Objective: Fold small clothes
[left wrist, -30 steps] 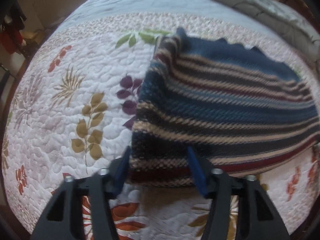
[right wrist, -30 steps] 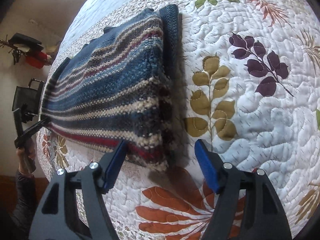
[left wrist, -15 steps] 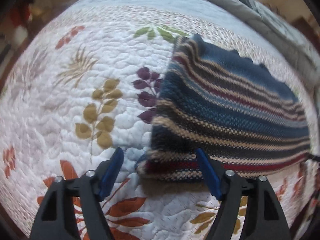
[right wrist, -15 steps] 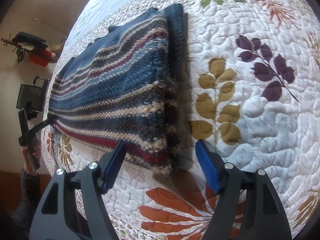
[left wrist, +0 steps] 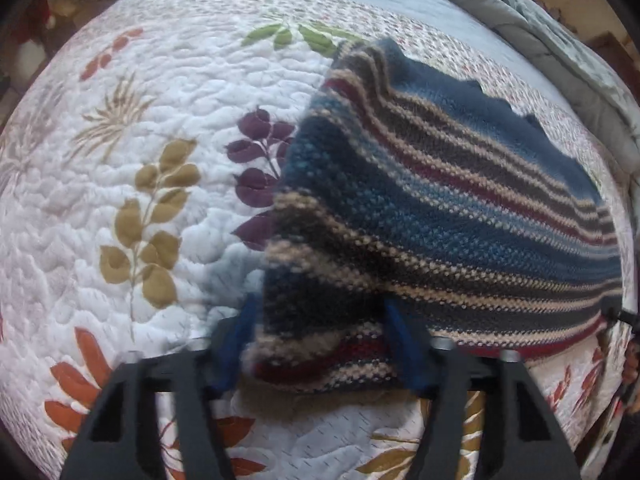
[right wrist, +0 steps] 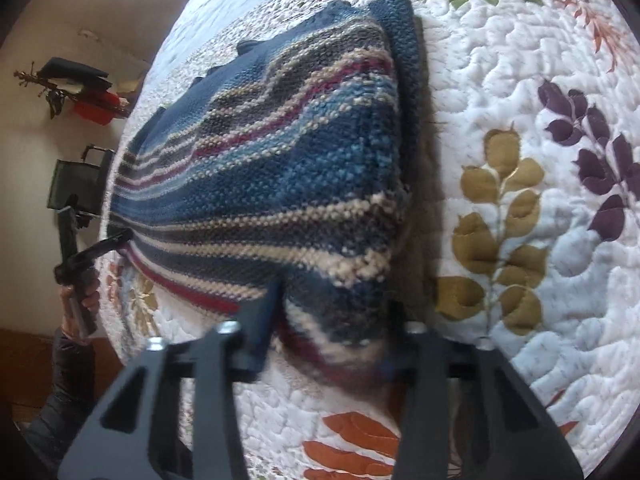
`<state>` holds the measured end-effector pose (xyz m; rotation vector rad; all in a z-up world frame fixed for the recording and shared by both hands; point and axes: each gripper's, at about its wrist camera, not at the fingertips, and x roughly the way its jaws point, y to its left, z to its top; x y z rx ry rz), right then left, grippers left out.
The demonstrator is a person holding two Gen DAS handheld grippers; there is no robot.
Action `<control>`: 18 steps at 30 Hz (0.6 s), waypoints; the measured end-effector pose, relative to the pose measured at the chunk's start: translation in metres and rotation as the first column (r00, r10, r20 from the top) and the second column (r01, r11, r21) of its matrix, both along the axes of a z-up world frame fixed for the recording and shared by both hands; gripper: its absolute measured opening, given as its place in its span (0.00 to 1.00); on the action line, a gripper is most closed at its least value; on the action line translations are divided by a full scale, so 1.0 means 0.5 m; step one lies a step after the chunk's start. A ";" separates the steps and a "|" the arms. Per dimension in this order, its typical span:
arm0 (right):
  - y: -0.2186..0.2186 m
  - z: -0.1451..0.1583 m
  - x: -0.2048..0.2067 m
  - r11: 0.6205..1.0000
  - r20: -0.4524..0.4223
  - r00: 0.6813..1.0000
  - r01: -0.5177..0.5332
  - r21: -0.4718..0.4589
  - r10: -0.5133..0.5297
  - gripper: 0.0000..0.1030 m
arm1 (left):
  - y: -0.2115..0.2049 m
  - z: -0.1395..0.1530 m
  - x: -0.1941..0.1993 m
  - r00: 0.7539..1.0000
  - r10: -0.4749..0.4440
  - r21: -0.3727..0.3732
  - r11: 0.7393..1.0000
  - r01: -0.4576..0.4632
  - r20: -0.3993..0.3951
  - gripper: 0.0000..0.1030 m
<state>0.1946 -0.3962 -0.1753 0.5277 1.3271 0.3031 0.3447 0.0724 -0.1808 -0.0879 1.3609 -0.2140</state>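
Note:
A blue, tan and red striped knit sweater (left wrist: 440,220) lies folded on a floral quilt (left wrist: 160,120). My left gripper (left wrist: 320,344) has its jaws closing on the sweater's near left corner. The fabric is bunched between its blue pads (left wrist: 240,340) and lifts slightly. In the right wrist view the sweater (right wrist: 280,184) stretches away to the left. My right gripper (right wrist: 332,320) is closing on the near right corner, and the knit is pinched into a ridge between its fingers. The left gripper (right wrist: 92,248) shows there at the sweater's far end.
A grey duvet (left wrist: 540,20) is heaped along the bed's far side. Past the bed's edge, a person's hand and dark sleeve (right wrist: 76,312) hold the left tool. On the wall there are a shelf with a red item (right wrist: 96,108) and a dark frame (right wrist: 76,188).
Both pairs of jaws stood wide around the sweater's corners half a second ago. Now they have narrowed onto the fabric, which bunches up between the pads.

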 end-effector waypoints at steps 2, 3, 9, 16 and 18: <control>-0.003 0.002 -0.005 0.999 0.006 1.000 0.013 0.030 -0.013 0.23 | 0.014 0.006 0.003 0.999 0.042 -0.062 0.997 -0.043 -0.028 0.29; -0.004 0.006 -0.009 0.999 0.014 1.000 0.020 0.041 -0.020 0.23 | 0.017 0.010 0.001 0.998 0.062 -0.071 0.995 -0.064 -0.030 0.26; -0.017 0.069 -0.042 0.996 0.089 0.995 0.036 0.080 -0.043 0.20 | 0.020 0.066 -0.044 0.998 0.060 -0.064 0.996 -0.058 0.032 0.22; -0.035 0.117 -0.116 0.998 0.085 0.996 0.033 0.044 -0.037 0.19 | 0.015 0.128 -0.129 0.998 0.049 -0.112 0.993 -0.045 0.040 0.21; -0.048 0.122 -0.146 0.999 0.079 0.996 0.038 0.037 -0.041 0.19 | 0.007 0.138 -0.168 0.999 0.031 -0.118 0.993 -0.027 0.038 0.21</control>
